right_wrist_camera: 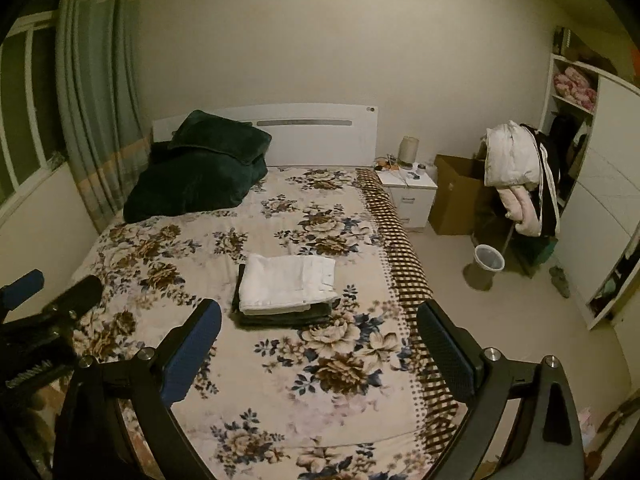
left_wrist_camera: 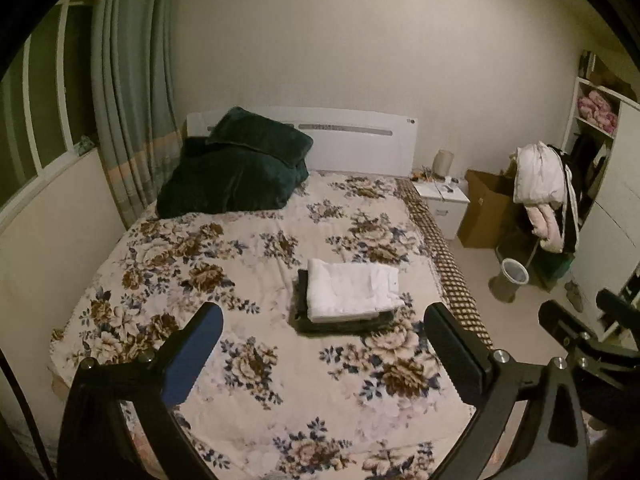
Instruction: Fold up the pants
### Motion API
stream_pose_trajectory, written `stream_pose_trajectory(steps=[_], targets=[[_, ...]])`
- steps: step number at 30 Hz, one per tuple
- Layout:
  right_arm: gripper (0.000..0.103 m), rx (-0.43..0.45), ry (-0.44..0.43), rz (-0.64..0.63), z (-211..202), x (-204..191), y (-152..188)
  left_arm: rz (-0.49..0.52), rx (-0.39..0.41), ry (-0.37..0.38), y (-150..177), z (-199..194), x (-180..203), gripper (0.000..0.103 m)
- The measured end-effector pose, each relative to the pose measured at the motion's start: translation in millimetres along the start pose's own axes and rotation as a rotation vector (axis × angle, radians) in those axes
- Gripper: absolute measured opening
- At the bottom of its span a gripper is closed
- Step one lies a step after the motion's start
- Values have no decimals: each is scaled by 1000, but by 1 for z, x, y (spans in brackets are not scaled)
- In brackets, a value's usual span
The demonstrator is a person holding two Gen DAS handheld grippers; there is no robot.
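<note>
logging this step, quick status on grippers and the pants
Left gripper open, empty. Right gripper open, empty. White pants folded, stacked on dark folded garment on bed. Nothing in the way.

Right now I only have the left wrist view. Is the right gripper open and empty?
Observer: Yes. The right gripper is open, with only the floral bedspread showing between its pads.
Operator: Where is the stack relative to it?
Observer: The white folded pants lie ahead of it, slightly left of centre, on a dark folded garment.
Operator: And my gripper, seen from there?
Observer: The left gripper shows at the left edge, apart from the stack.
</note>
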State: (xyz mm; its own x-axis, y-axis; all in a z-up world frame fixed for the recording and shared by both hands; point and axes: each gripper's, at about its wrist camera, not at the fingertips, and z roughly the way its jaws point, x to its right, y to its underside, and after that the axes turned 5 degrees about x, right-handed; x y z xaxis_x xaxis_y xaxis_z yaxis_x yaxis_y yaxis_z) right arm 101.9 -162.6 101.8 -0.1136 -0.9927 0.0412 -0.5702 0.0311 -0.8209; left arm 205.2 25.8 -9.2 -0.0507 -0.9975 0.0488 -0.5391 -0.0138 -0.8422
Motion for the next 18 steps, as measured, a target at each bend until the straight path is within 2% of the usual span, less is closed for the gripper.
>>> stream_pose_trajectory(steps=[5, 18], targets=[[100, 24, 46, 1, 39, 1, 2, 16, 22, -40, -3, 22, 5, 103], [100, -31, 67, 0, 142, 15, 6, 40, -82, -96, 16, 92, 21, 103]])
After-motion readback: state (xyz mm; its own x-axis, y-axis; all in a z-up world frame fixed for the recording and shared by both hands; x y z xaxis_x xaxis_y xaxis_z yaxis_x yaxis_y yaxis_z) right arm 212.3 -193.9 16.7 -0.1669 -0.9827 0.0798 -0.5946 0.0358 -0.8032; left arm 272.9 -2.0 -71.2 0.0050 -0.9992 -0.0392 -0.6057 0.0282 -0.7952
